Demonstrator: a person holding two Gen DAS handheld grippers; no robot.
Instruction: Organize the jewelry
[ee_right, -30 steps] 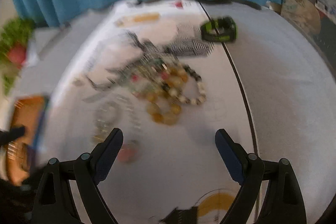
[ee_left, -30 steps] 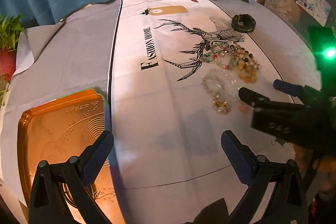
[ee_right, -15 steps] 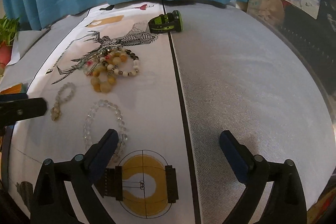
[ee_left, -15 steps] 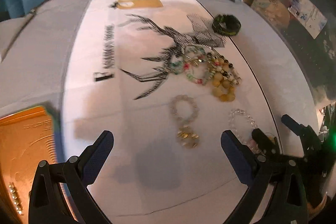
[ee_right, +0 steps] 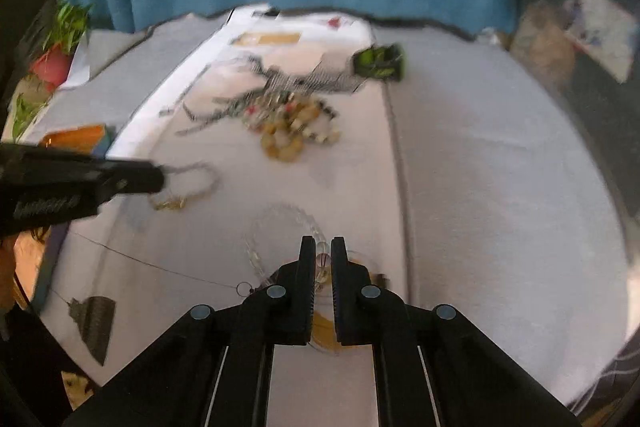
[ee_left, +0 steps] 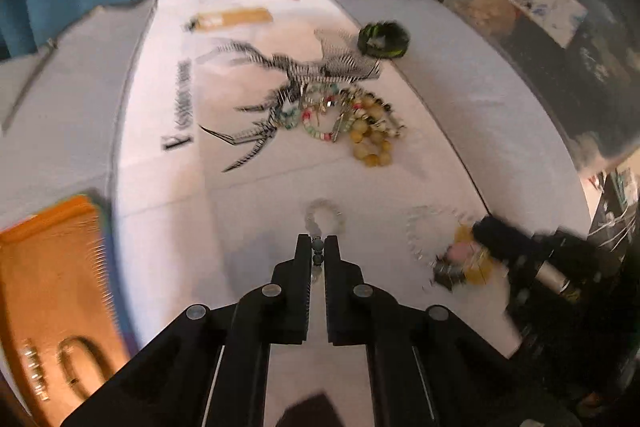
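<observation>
Counter (ee_left: 460, 75) has a white printed cloth over it, teal curtain behind. Nearest up, the left tool (ee_left: 318, 247) is clamped on a pale bead bracelet (ee_left: 324, 217) by its dangling charm end, and the right tool (ee_right: 319, 251) is pinched on the clear crystal bracelet (ee_right: 280, 223). The orange tray (ee_left: 48, 287) at the left seems to hold a piece or two, blurry though. Farther back, the tangled bead pile (ee_left: 348, 121) and the green-black band (ee_left: 384, 39) sit untouched, so I'd guess it's early going.

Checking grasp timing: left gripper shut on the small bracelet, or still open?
Shut on it. In the left wrist view the left gripper has its jaws nearly together with the small bracelet's beads pinched between them.
</observation>
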